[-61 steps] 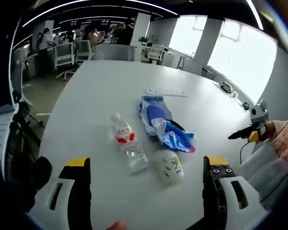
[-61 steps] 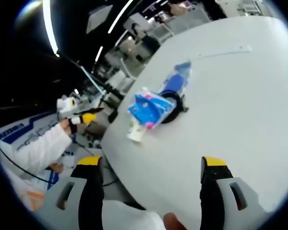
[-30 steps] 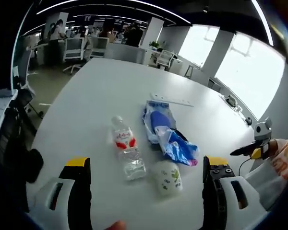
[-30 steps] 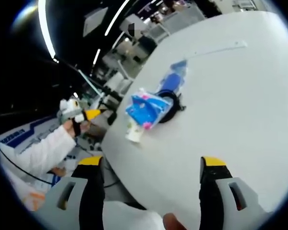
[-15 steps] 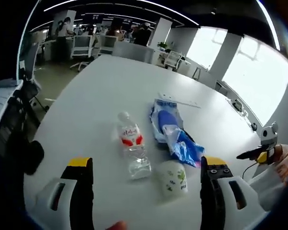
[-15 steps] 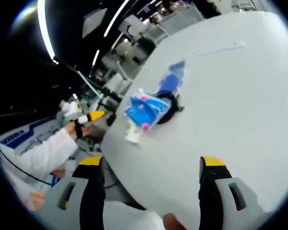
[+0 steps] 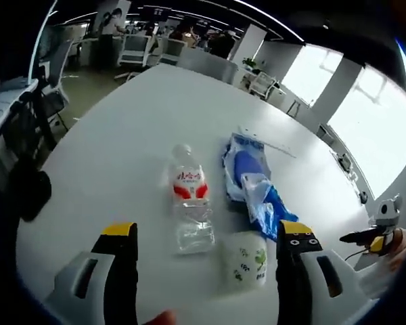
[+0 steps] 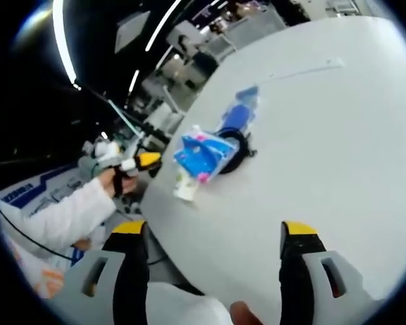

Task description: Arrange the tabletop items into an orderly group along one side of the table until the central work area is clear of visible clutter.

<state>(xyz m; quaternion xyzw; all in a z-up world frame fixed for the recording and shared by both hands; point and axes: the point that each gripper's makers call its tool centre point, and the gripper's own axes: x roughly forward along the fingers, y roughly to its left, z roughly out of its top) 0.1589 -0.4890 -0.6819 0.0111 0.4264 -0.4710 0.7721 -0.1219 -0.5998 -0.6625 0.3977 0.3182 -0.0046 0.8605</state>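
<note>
Left tool (image 7: 204,233) spread, empty, over counter (image 7: 115,135); bottle (image 7: 189,200) and cup (image 7: 245,261) between jaws, blue bag (image 7: 254,183) beyond. Right tool (image 8: 206,233) spread, empty, well short of bag; left gripper view alone shows bottle.

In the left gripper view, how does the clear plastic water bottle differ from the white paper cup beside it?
The clear plastic water bottle with the red label is long, see-through and white-capped; the white paper cup with green print is shorter and opaque. The bottle lies nearer the left gripper's left jaw, the cup nearer its right jaw. Both lie on their sides on the white table, in front of the open jaws, neither gripped.
</note>
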